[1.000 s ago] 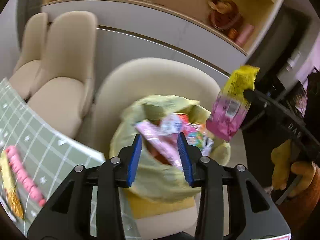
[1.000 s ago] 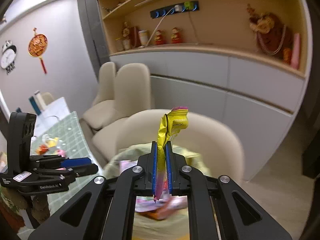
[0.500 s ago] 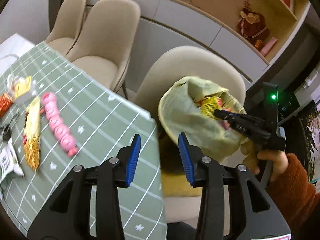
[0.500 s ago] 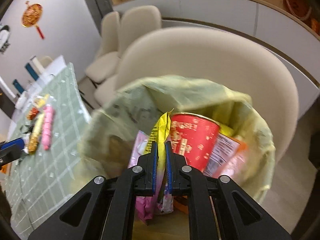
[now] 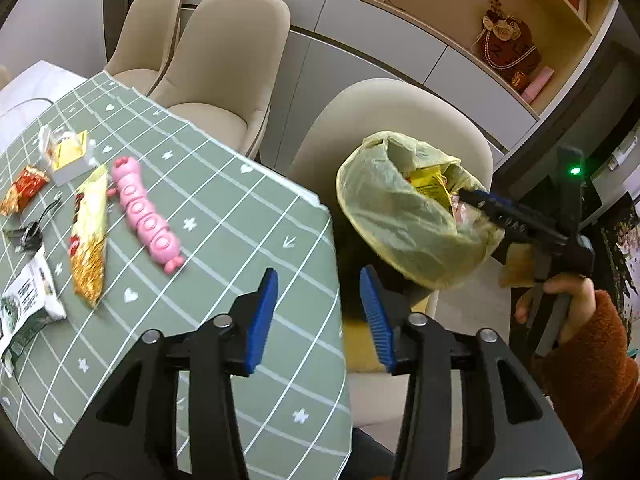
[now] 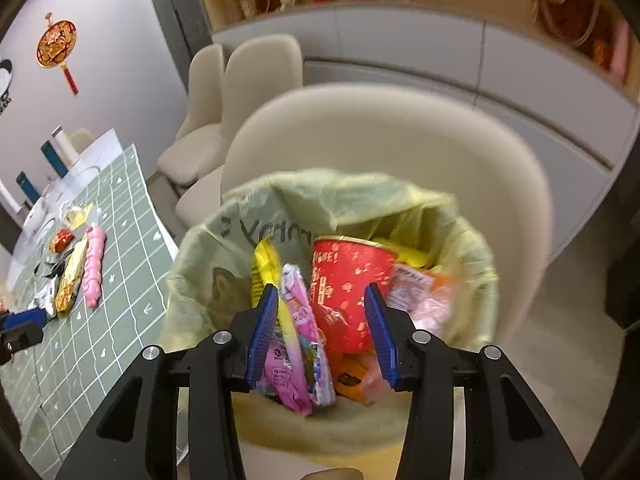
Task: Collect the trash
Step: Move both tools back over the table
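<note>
A yellow-green trash bag (image 6: pixel 328 200) sits on a beige chair, holding a red paper cup (image 6: pixel 348 280) and several wrappers. My right gripper (image 6: pixel 321 292) hangs inside its mouth, jaws opening. The yellow-and-pink wrapper (image 6: pixel 296 320) lies loose in the bag beside the left pad, not pressed. In the left wrist view, my left gripper (image 5: pixel 318 276) hovers over the corner of the green table (image 5: pixel 240 240), jaws opening with nothing between them. On the table lie a pink segmented toy (image 5: pixel 146 216), a gold wrapper (image 5: pixel 90 240), a white-green packet (image 5: pixel 28 300) and a red wrapper (image 5: pixel 24 190).
Two more beige chairs (image 5: pixel 224 60) stand along the table's far side. A white box with yellow contents (image 5: pixel 68 156) and black scraps (image 5: pixel 28 232) lie at the table's left. White cabinets (image 5: pixel 360 20) with shelves run behind. A hand in a rust sleeve (image 5: pixel 592 344) holds the right gripper.
The right gripper sank into the bag and its jaws parted, letting go of the yellow-and-pink wrapper. The left gripper swung left from over the bag to the table's corner.
</note>
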`<state>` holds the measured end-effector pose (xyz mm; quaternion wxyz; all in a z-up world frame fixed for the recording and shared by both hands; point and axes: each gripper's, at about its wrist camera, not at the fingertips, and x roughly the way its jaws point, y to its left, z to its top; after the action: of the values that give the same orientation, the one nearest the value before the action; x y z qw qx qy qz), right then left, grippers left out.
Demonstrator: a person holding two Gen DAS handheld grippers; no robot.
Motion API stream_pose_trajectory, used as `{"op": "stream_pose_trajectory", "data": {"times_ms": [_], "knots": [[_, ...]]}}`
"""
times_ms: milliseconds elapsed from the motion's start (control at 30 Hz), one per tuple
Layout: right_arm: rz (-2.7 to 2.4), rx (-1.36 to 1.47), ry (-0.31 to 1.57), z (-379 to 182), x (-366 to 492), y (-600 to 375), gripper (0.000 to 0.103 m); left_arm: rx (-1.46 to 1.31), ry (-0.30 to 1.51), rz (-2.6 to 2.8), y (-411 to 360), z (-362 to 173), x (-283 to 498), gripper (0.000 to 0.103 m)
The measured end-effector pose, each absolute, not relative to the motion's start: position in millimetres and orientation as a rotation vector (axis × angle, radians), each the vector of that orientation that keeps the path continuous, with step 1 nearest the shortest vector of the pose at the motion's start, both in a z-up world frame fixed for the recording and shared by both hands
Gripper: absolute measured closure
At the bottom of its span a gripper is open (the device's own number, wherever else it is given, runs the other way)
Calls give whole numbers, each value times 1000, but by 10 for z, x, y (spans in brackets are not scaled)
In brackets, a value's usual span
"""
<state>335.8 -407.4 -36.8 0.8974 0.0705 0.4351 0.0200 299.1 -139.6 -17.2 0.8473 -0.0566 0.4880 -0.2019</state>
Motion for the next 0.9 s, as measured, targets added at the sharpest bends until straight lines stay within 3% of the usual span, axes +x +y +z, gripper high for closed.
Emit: {"op": "stream_pose_trajectory", "data": {"times_ms": [300,467,667,900], "knots": [[54,120,777,122,2753,-3304,60,-131,1002,-366,-477,-323,2532,60],[110,124,805,33,2500,-2609,51,-175,1002,-296,401,-488,2249,60],[160,97,863,-74,2302,-1774,51,-207,981,-207,1335,-499,2099,60],[238,106,881,-93,2228,-1067,51,-191,882,-258,1909,-420,2359,55]]}}
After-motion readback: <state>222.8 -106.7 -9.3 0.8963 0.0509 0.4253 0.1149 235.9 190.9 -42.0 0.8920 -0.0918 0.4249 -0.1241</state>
